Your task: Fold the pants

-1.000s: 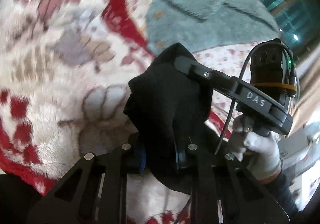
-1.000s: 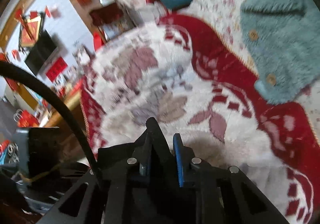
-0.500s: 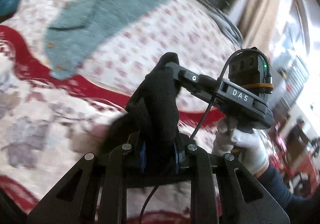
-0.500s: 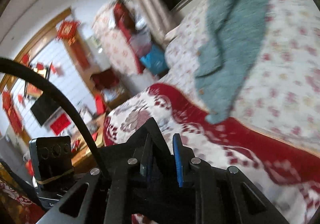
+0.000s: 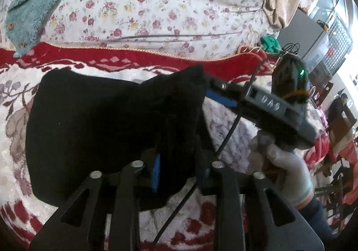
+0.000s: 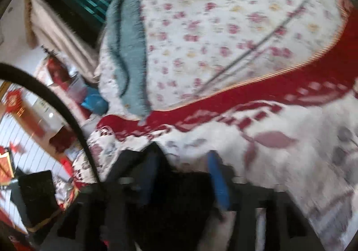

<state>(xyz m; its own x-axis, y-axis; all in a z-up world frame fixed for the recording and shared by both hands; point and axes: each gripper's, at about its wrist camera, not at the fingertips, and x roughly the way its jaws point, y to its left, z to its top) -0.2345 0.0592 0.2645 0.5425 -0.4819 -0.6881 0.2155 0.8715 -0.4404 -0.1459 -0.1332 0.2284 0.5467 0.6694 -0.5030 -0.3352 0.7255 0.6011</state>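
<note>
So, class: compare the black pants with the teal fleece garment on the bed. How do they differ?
The black pants are dark and plain; the teal fleece garment is pale, fluffy and has buttons. The pants lie on the red-and-white blanket between both grippers' jaws; the garment lies untouched, mostly on the floral sheet. Both are clothes on the bed.

both wrist views look steeply down from close above the bed [image 5: 170, 16], sharing its red-bordered blanket [image 6: 290, 85] and teal garment [image 6: 127, 49].

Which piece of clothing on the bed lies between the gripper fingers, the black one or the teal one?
The black pants; they lie on the red and white blanket between the fingers. The teal fluffy cardigan lies apart, on the floral sheet.
</note>
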